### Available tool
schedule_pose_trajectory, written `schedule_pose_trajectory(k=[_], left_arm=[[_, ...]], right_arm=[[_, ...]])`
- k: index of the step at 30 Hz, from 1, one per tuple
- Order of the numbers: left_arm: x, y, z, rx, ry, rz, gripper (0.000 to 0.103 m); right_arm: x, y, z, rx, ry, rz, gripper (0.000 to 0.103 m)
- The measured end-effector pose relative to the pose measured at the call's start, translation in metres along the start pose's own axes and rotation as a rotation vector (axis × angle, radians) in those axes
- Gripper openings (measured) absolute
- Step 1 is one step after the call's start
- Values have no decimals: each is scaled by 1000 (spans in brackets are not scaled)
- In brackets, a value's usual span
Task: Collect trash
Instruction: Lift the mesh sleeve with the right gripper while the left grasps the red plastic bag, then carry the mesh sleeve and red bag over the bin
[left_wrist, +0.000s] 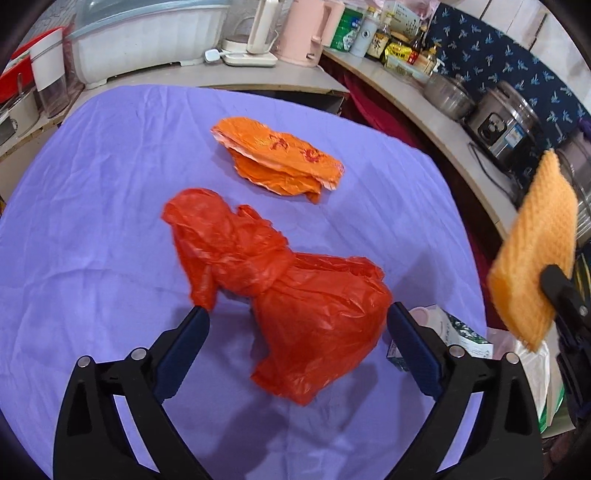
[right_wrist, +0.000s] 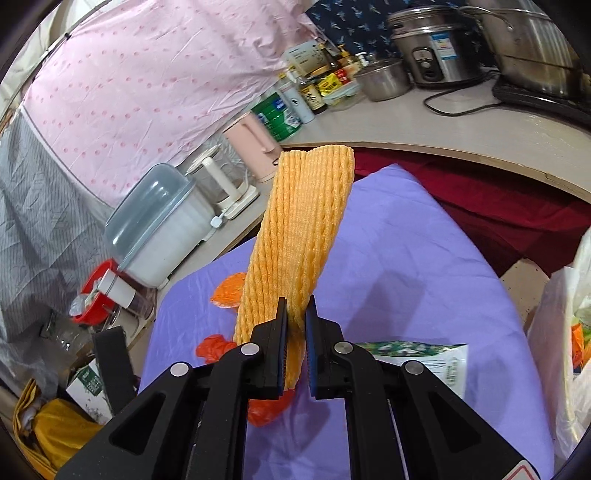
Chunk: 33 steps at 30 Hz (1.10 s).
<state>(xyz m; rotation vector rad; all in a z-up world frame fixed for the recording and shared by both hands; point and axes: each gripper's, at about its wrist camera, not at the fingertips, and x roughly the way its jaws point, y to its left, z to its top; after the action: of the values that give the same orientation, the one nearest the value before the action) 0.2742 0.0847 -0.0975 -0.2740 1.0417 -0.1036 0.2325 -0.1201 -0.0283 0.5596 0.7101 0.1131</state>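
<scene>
Two pieces of trash lie on the purple cloth (left_wrist: 92, 229) covering my counter: a crumpled red plastic bag (left_wrist: 280, 280) close in front, and a flattened orange wrapper (left_wrist: 280, 162) further back, the two near each other but apart. Behind the cloth I see a pink kettle (left_wrist: 310, 33), a white appliance with a clear lid (left_wrist: 147, 40), and a row of bottles and jars (left_wrist: 384, 40); a rice cooker (left_wrist: 506, 133) sits along the side ledge. A green-printed packet (left_wrist: 461, 332) lies at the cloth's right edge, beside a white plastic bag (right_wrist: 569, 332).

My left tool (left_wrist: 295, 314) stands spread wide, clamping nothing. The red bag bulges up between its fingers, one loose corner at the left fingertip; I cannot tell whether either pad touches it.

My right tool (right_wrist: 295, 306) is clamped on a yellow foam net sleeve (right_wrist: 303, 229), pinched at its near end, the rest sticking up tilted above the cloth, well clear of it.
</scene>
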Motion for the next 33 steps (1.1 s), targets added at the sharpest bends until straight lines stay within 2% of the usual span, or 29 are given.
schedule_pose_trajectory(k=[4,6,7,8,14,23,33], left_arm=[[17,-6,-2,22,22,16,92],[20,-5,-3,25,24,12,84],[21,-6,-4,31,33,0,73],[22,-6,-4,36,41,-5,67],[8,-9,-6,62,17,5,51],[-49,-27,-13,114,-70,-14,49],[-111,-82,-40,230,-135,-81,49]], right_arm=[[-2,-13,0,16,0,-8,8],[-1,-17,-1,22,1,-10,8],[-1,-19,-2,24,2,-10,8],[0,-21,-3,27,4,-10,8],[-2,-24,-10,29,11,-9,8],[-34,-21,-17,30,-24,0,8],[-108,-38,-24,36,-126,-25,8]])
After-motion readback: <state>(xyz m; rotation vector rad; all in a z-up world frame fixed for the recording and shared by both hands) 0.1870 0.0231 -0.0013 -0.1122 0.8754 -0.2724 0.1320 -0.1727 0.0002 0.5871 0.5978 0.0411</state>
